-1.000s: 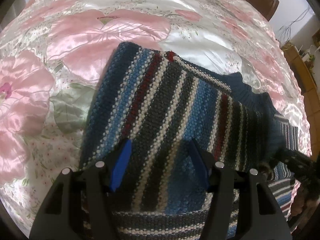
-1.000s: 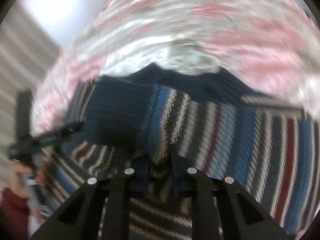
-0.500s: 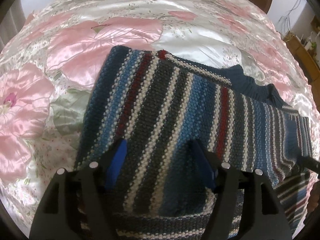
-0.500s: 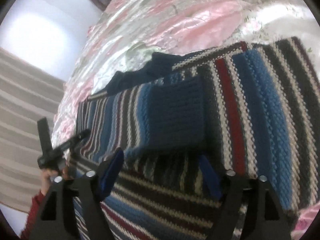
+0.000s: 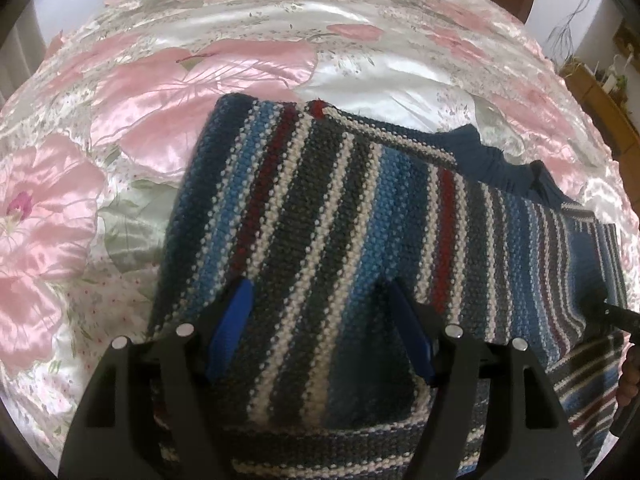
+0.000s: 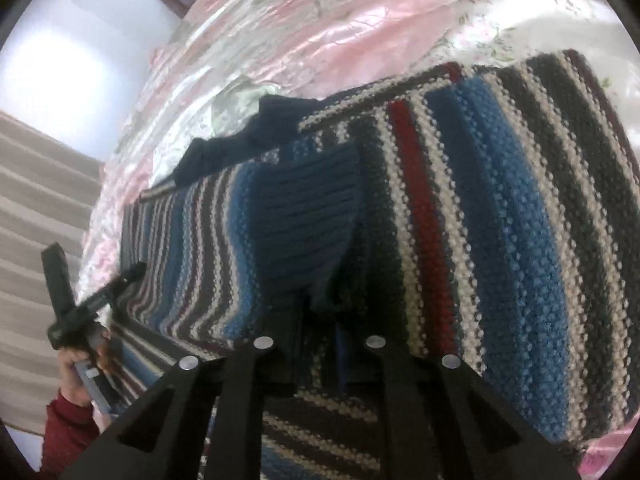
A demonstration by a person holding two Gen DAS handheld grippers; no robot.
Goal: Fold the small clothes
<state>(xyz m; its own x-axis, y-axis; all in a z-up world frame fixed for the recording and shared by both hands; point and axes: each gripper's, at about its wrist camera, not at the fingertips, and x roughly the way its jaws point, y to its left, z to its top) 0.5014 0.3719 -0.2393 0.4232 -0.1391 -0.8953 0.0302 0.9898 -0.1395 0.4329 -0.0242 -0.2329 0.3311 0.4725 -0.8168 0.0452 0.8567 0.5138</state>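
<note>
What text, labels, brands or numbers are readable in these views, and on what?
None readable.
Striped knit sweater: no tag or print visible.
Floral satin bedspread: pattern only, no lettering.
Left hand-held gripper and right hand-held gripper: no markings visible.

I see soft daylight in both views. The shiny bedspread (image 5: 248, 80) throws back white glare in patches. In my right view a wall (image 6: 76, 60) at the top left is washed out, almost pure white. My left view is sharp; the sweater (image 5: 340, 220) shows each stitch. My right view is a bit blurry, most at the left edge. Both pictures bend at the edges, with black corners. Under the jaws it is dark.
</note>
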